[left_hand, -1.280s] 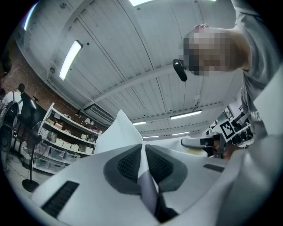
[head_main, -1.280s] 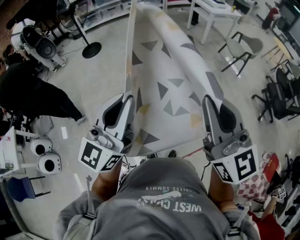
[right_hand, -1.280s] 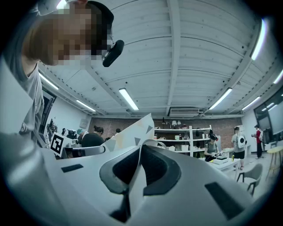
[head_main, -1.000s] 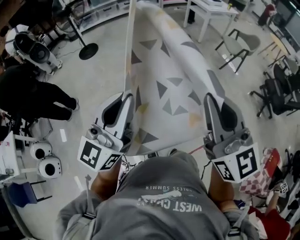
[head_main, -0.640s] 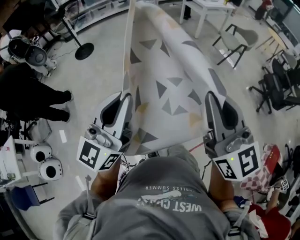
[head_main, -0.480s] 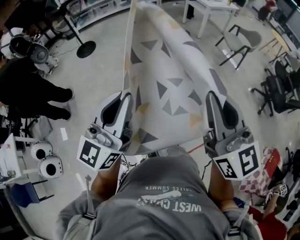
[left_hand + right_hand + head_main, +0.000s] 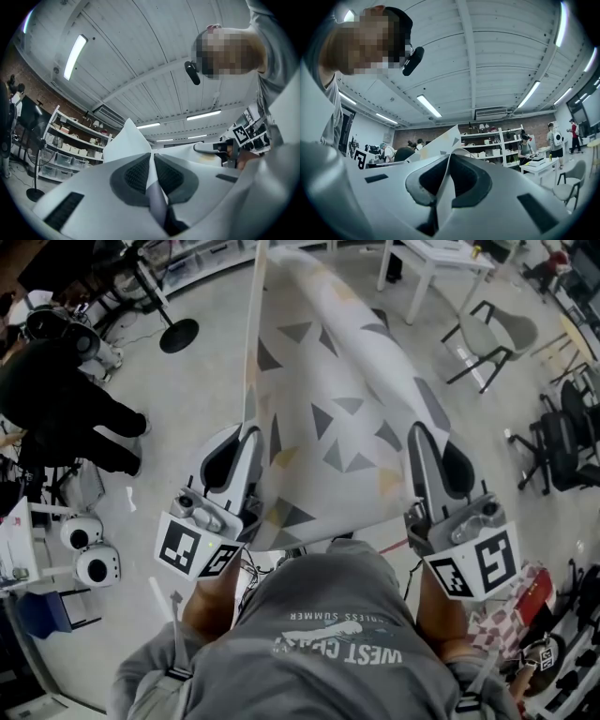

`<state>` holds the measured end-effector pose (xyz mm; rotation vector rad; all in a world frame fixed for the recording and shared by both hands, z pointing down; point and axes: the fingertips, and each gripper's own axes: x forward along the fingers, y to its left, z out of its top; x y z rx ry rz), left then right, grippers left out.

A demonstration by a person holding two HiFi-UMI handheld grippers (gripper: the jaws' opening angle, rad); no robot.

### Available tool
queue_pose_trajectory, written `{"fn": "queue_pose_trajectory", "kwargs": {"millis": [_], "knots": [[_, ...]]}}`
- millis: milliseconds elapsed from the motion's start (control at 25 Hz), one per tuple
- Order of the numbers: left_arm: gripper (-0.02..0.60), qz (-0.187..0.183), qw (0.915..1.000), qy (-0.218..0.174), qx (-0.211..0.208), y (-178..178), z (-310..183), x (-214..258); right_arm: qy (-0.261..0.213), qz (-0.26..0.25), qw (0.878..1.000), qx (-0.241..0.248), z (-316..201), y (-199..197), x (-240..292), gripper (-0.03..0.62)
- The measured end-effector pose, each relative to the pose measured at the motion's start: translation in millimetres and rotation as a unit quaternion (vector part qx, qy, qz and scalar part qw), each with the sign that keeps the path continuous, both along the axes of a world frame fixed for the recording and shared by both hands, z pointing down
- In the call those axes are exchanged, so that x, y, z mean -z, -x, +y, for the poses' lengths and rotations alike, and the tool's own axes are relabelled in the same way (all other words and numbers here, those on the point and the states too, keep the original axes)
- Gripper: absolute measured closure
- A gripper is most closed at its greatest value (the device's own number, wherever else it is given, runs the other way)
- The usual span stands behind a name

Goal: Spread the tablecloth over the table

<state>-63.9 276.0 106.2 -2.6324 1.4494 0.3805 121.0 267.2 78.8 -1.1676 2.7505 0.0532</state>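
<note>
A white tablecloth (image 7: 337, 399) printed with grey and yellow triangles hangs stretched in the air in front of me, running away toward the top of the head view. My left gripper (image 7: 253, 432) is shut on its near left corner (image 7: 151, 187). My right gripper (image 7: 414, 432) is shut on its near right corner (image 7: 443, 192). Both grippers point slightly upward, and each gripper view shows a thin fold of cloth pinched between the pads. No table under the cloth shows in any view.
A person in black (image 7: 66, 418) stands at the left by round white devices (image 7: 89, 554). A black stand base (image 7: 178, 336) sits on the floor. A white table (image 7: 436, 263) and chairs (image 7: 492, 338) stand at the right. Shelves (image 7: 497, 147) line the far wall.
Both grippers have moved together with the cloth held taut; the floor, chairs and the person in black have shifted in the head view. Both grips are unchanged.
</note>
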Motion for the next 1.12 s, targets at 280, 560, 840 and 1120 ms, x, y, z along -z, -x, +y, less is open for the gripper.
{"fn": "queue_pose_trajectory", "kwargs": {"millis": [280, 560, 840, 1120], "knots": [[0.561, -0.003, 0.9994, 0.000, 0.034, -28.6, -35.0, -2.2, -0.001, -0.002, 0.999, 0.034, -44.7, -27.8, -2.2, 0.582], [0.561, -0.011, 0.9983, 0.004, 0.058, -53.3, -60.2, -2.4, 0.003, -0.014, 0.998, 0.057, -76.2, -51.1, -4.1, 0.582], [0.561, -0.016, 0.9975, 0.019, 0.066, -57.7, -80.8, -16.1, 0.020, -0.020, 0.998, 0.063, -99.5, -56.2, -18.6, 0.582], [0.561, -0.007, 0.9983, 0.024, 0.053, -20.3, -105.5, -18.7, 0.019, -0.012, 0.998, 0.052, -120.5, -20.1, -15.7, 0.582]]}}
